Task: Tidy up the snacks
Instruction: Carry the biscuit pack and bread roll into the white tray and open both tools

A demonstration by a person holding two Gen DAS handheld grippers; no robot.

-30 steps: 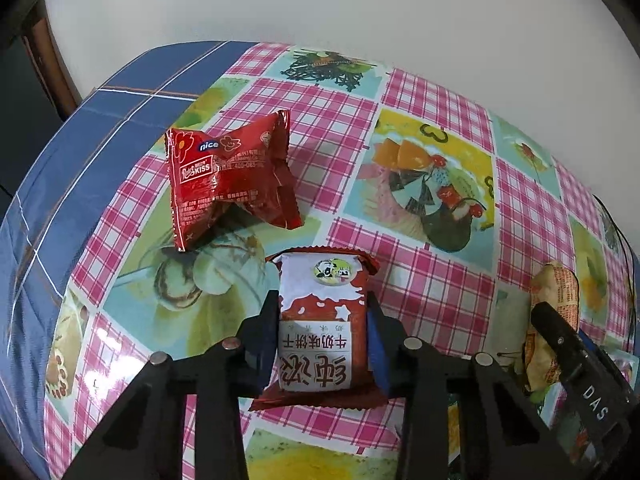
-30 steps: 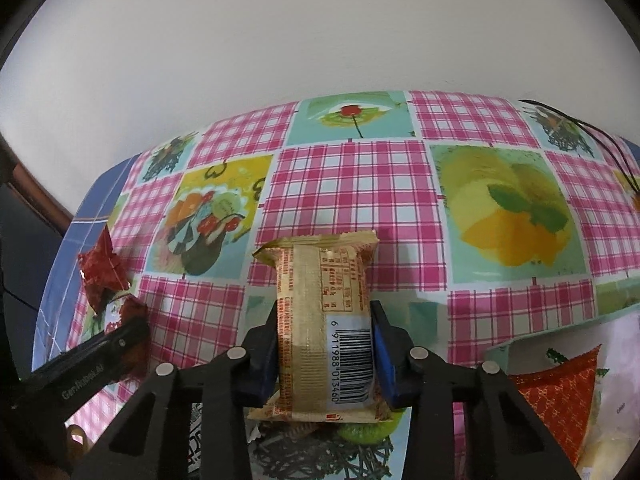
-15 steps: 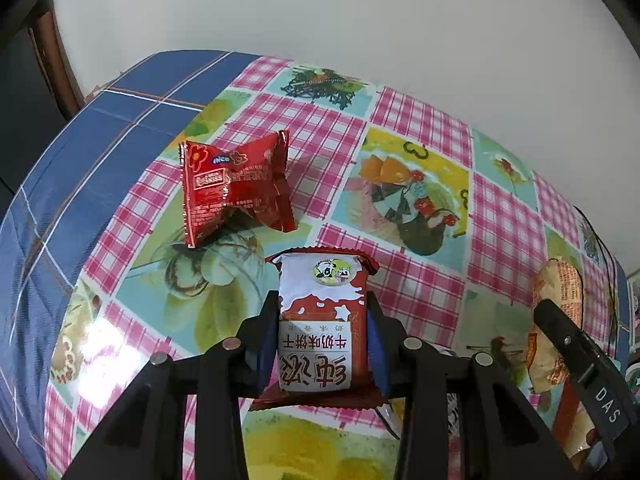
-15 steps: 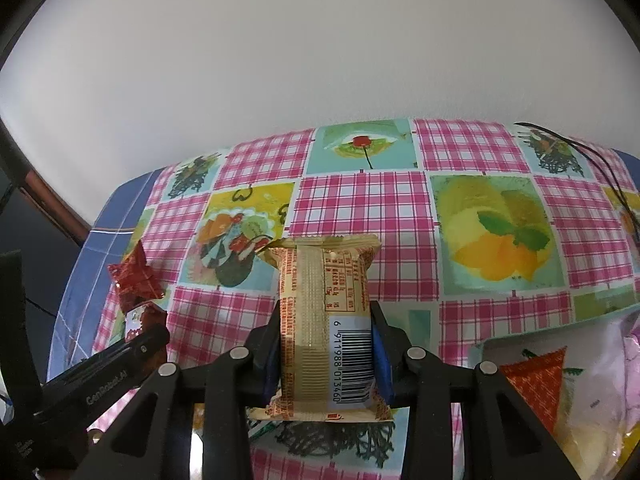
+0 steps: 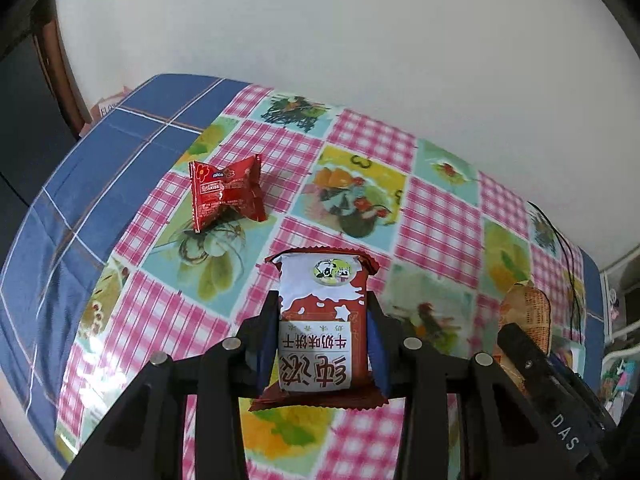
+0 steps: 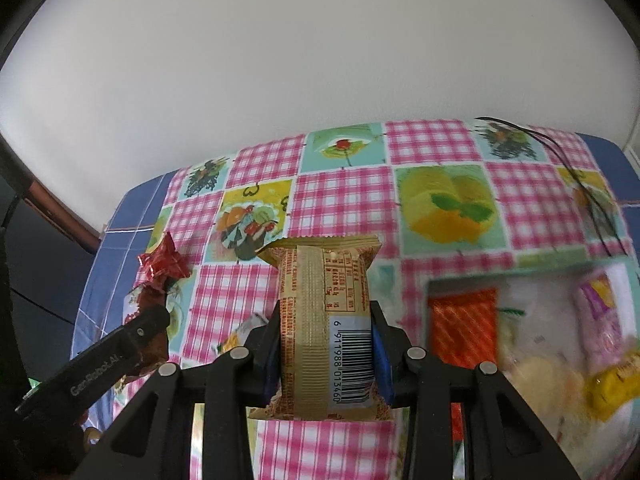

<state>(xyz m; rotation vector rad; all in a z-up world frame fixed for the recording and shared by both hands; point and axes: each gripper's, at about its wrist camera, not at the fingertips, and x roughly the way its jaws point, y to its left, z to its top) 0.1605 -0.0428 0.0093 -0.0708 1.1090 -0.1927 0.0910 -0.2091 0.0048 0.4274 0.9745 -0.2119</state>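
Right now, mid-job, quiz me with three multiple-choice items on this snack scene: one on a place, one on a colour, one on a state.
1. Where is the loose red packet?
A. on the tablecloth
B. in the box
C. in a gripper

2. What colour is the packet with the barcode?
A. blue
B. golden
C. green

3. What state is the left hand-held gripper in?
A. open, empty
B. shut on the red-and-white biscuit packet
C. out of view

Answers: 1 A, it lies on the tablecloth. 2 B, golden wrapper. 3 B, fingers press both its sides.
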